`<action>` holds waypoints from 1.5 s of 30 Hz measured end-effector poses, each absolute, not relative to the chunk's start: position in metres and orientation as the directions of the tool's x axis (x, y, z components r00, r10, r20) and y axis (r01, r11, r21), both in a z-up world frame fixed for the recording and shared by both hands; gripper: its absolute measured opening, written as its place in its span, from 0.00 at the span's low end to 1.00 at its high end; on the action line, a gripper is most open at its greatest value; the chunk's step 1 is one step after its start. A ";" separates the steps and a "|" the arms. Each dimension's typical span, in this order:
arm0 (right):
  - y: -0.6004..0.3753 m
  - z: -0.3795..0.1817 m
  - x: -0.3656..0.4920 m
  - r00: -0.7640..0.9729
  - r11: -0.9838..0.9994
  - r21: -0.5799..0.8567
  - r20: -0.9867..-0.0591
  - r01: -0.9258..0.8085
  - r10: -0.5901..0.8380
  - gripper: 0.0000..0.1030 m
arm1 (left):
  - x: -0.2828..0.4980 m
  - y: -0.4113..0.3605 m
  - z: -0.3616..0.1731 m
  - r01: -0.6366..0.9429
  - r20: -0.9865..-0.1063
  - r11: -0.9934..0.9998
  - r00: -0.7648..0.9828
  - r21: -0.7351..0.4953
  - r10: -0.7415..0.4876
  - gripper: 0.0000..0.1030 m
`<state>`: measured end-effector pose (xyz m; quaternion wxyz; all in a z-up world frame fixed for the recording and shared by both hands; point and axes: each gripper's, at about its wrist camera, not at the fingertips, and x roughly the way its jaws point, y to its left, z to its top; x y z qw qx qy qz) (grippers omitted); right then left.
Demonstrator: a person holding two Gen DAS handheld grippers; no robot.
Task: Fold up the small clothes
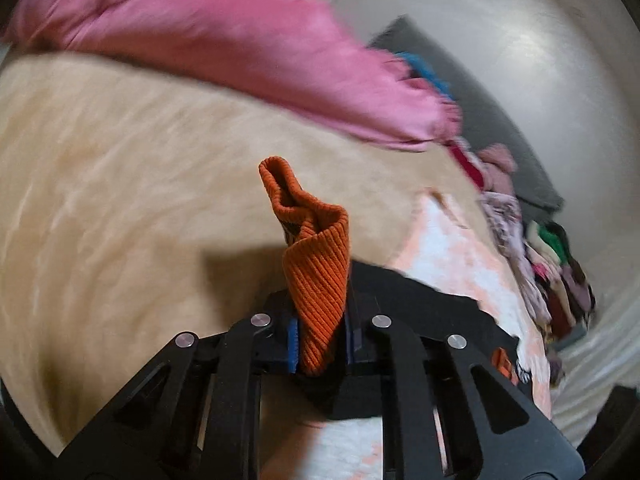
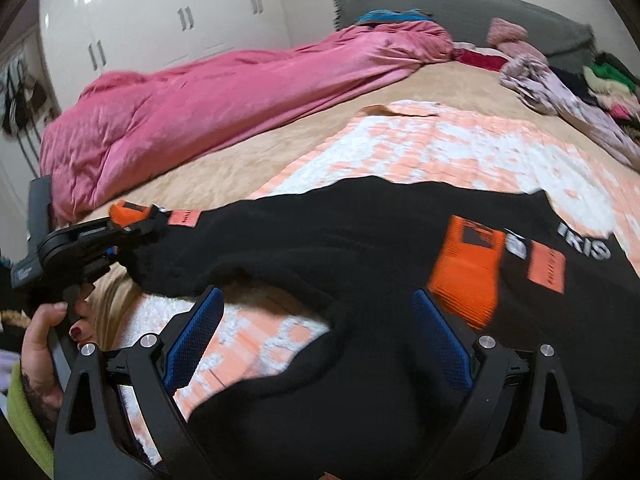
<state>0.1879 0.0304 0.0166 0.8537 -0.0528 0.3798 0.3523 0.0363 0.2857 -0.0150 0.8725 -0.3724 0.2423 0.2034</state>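
A black sweater (image 2: pixel 320 248) with orange ribbed cuffs lies on a peach and white towel (image 2: pixel 440 148) on the bed. My left gripper (image 1: pixel 320 340) is shut on one orange cuff (image 1: pixel 316 280), which sticks up between its blue pads. In the right wrist view the left gripper (image 2: pixel 120 220) holds that sleeve out at the far left. My right gripper (image 2: pixel 316 328) is open, its blue pads (image 2: pixel 440 340) spread over the black fabric, holding nothing. The second orange cuff (image 2: pixel 468 268) lies on the sweater just past the right finger.
A pink quilt (image 2: pixel 224 96) is bunched along the bed's left side. A pile of clothes (image 2: pixel 568 92) sits at the far right by the grey headboard (image 2: pixel 440 8). The beige bedspread (image 1: pixel 120 160) stretches between them. White wardrobes (image 2: pixel 160 20) stand behind.
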 end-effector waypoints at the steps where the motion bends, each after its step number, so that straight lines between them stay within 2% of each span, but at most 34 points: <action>1: 0.023 0.017 0.188 0.469 0.753 0.186 -0.682 -0.631 0.562 0.92 | 0.036 0.277 -0.007 -0.503 -0.548 0.677 0.818 -0.537 0.173 0.08; 6: -0.043 0.019 0.190 0.520 0.817 0.243 -0.669 -0.522 0.531 0.92 | 0.045 0.234 0.021 -0.370 -0.473 0.794 0.873 -0.482 0.120 0.08; 11: -0.106 0.017 0.190 0.575 0.876 0.237 -0.677 -0.421 0.459 0.92 | 0.067 0.182 0.042 -0.215 -0.444 0.860 0.896 -0.463 -0.015 0.08; 18: -0.185 0.019 0.194 0.644 0.925 0.279 -0.664 -0.259 0.381 0.92 | 0.108 0.112 0.056 -0.074 -0.469 0.911 0.872 -0.407 -0.139 0.08; 24: -0.213 0.028 0.192 0.679 0.933 0.295 -0.644 -0.205 0.352 0.92 | 0.143 0.066 0.037 0.014 -0.535 0.931 0.815 -0.364 -0.222 0.09; 26: -0.217 0.029 0.191 0.685 0.935 0.295 -0.641 -0.197 0.346 0.92 | 0.149 0.052 0.025 0.051 -0.559 0.936 0.790 -0.350 -0.252 0.16; 28: -0.219 0.030 0.192 0.688 0.935 0.297 -0.639 -0.192 0.344 0.92 | 0.151 0.041 0.012 0.109 -0.587 0.928 0.746 -0.357 -0.314 0.36; 30: -0.219 0.030 0.193 0.689 0.935 0.300 -0.638 -0.188 0.343 0.92 | 0.152 0.036 0.002 0.138 -0.602 0.923 0.721 -0.360 -0.342 0.38; 33: -0.215 0.028 0.196 0.682 0.933 0.305 -0.643 -0.190 0.349 0.92 | 0.146 0.036 -0.005 0.151 -0.611 0.920 0.706 -0.363 -0.357 0.39; 37: -0.198 0.022 0.204 0.650 0.921 0.322 -0.657 -0.217 0.383 0.92 | 0.136 0.047 0.000 0.133 -0.588 0.919 0.732 -0.372 -0.344 0.47; 45: -0.125 0.006 0.218 0.483 0.848 0.401 -0.698 -0.347 0.528 0.91 | 0.130 0.098 0.011 -0.090 -0.600 0.953 0.793 -0.288 -0.107 0.52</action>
